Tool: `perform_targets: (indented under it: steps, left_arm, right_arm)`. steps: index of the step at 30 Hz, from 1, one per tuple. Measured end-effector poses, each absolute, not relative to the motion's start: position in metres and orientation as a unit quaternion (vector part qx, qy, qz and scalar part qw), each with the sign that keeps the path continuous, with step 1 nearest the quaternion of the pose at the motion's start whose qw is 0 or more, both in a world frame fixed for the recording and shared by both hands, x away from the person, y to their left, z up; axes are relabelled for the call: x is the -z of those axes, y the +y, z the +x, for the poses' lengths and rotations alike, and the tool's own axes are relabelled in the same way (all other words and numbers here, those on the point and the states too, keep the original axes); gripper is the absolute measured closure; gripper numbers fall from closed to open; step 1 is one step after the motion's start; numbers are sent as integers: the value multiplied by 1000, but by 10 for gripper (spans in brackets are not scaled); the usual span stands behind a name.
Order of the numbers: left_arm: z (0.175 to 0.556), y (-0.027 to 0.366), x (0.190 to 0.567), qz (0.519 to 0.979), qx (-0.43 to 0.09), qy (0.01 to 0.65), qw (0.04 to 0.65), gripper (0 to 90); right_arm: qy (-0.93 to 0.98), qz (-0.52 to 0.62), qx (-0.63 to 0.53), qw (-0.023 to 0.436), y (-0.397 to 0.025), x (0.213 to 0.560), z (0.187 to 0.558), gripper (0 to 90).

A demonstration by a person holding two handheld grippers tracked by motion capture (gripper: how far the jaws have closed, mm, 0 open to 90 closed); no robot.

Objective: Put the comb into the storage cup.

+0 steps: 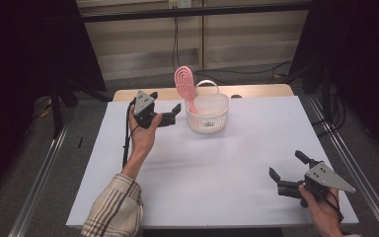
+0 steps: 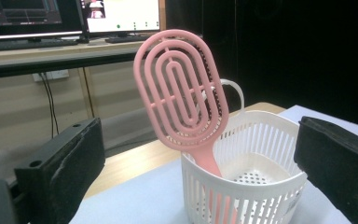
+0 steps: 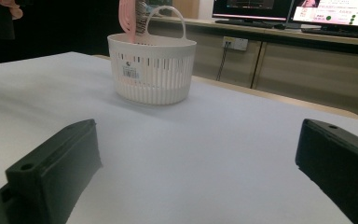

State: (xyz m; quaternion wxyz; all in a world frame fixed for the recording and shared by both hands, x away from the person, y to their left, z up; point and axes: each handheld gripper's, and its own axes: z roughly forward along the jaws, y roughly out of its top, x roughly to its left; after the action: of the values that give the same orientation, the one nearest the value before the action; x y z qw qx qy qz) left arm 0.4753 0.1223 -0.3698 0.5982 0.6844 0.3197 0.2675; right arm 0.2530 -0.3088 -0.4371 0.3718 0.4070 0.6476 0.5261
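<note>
Pink plastic, moulded into an oval slotted hairbrush [image 1: 184, 84], is seen standing handle-down in a white perforated plastic basket [image 1: 212, 121] with a hoop handle, placed near the far edge of the white table sheet [image 1: 217, 173]. The brush is leaned against the basket's rim, its head raised above it. The left gripper [image 1: 176, 110] is held just beside the basket, jaws spread and empty. The right gripper [image 1: 286, 165] is held well apart at the near right, jaws likewise parted, nothing grasped.
</note>
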Motion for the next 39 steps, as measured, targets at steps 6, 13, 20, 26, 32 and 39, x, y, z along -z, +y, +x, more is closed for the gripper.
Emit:
perform_targets:
  steps: [6,13,20,26,32,39]
  left_arm:
    - [465,128,374,675,-263,327,606,16]
    - [450,135,373,678,-266,321,606,16]
    - [433,144,374,685,-258,325,599,33]
    - [424,150,377,685,-261,327,597,32]
    - [421,156,383,681,-249,340,600,30]
    - [409,159,385,684,-280,331,586,21]
  right_arm:
    - [649,408,-525,371,-309,436,252,0]
    - [649,404,-523,377,-304,435,251,0]
    - [647,408,-523,378,-305,435,251,0]
    - [642,408,-525,381,-305,434,250,0]
    - [643,406,-526,381,-305,433,249,0]
    - [641,408,-526,382,-306,433,250,0]
